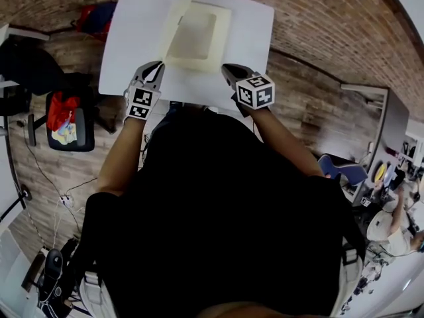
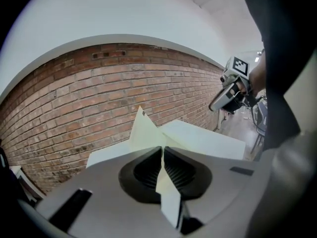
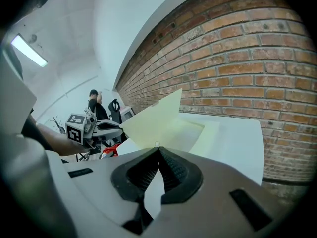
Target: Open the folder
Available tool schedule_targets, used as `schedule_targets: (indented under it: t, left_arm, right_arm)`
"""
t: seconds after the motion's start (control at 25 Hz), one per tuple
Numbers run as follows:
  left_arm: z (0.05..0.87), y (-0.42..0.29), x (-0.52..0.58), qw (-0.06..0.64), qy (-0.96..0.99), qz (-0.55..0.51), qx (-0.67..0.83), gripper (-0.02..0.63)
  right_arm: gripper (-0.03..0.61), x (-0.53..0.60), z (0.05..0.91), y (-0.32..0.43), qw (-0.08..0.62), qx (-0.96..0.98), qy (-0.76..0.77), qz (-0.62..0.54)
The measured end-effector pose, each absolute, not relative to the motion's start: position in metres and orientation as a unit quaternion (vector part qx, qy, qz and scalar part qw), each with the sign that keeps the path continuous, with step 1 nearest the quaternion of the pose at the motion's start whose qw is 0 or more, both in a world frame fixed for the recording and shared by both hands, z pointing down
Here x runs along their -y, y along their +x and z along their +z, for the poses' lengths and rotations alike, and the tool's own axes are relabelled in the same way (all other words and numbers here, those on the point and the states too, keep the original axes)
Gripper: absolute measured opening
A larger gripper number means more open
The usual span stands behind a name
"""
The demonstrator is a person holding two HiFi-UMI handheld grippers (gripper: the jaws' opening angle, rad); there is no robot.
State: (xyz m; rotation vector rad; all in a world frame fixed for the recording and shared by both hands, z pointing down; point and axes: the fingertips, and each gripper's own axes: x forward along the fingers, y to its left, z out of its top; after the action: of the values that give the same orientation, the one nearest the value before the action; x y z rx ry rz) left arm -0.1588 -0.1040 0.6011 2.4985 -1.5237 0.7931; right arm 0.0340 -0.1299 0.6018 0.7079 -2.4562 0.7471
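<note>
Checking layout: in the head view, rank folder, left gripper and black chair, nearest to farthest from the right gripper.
1. Folder: clamped in the right gripper's jaws.
2. Left gripper: across the folder, left.
3. Black chair: on the floor, far left.

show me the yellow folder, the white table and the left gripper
pale yellow paper folder (image 1: pixel 199 38), head view, its middle
white rectangular table (image 1: pixel 126 58), head view, bare left part
left gripper (image 1: pixel 158 66), head view, between its jaws' tips

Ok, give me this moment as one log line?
folder: part open on white table | left gripper: shut on cover, cover raised | right gripper: jaws together at folder's near right corner, grip unclear
</note>
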Motion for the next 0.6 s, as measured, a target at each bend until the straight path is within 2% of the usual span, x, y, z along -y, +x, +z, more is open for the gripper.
schedule_targets:
  t: [0.6]
  left_arm:
    - [0.598, -0.217, 0.104, 0.09, 0.801, 0.226, 0.547, 0.02]
  right_arm:
    - [0.028, 0.133, 0.605, 0.02, 0.241, 0.892, 0.266, 0.276]
